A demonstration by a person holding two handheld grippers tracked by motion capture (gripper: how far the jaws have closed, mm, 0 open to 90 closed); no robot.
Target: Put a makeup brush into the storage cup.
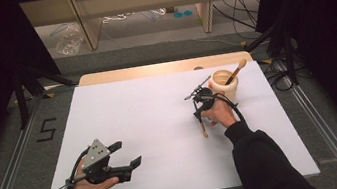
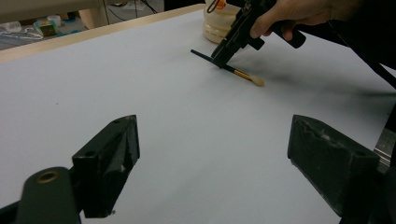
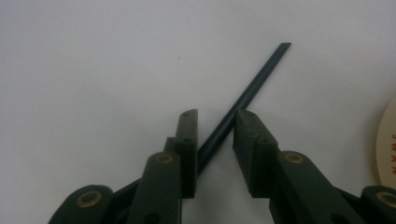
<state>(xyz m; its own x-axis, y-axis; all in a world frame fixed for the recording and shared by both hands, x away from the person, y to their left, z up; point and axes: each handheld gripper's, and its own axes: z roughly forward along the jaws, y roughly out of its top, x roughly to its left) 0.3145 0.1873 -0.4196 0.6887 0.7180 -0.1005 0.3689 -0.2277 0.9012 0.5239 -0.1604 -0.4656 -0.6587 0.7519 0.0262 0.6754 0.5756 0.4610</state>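
Black jaws of the right gripper [image 3: 215,135] fill the lower centre of the right gripper view, drawn narrow around the dark handle of a paintbrush [image 3: 247,93] that runs diagonally between them toward the upper right; a sliver of gap shows at the right pad, so a firm clamp is not confirmed. In the left gripper view the same brush [image 2: 229,69] lies flat on the white table [image 2: 140,93] at upper centre, bristle tip pointing right, just in front of the cream jar [image 2: 217,25]. In the high view the jar [image 1: 225,86] stands at centre right with 1 wooden-handled brush [image 1: 237,71] already leaning in it, and the right gripper [image 1: 199,115] sits just below and left of it. At lower left the left gripper [image 1: 127,153] rests with jaws wide and nothing between them, well apart from the work. Risks, as judged: the handle is thin and round and crosses the pads at an angle, so it may roll or pivot out on lifting; a grip so far from the bristle end leaves the brush unbalanced and liable to droop; the jar is close, and a swing of the long handle could strike it or the brush standing in it.
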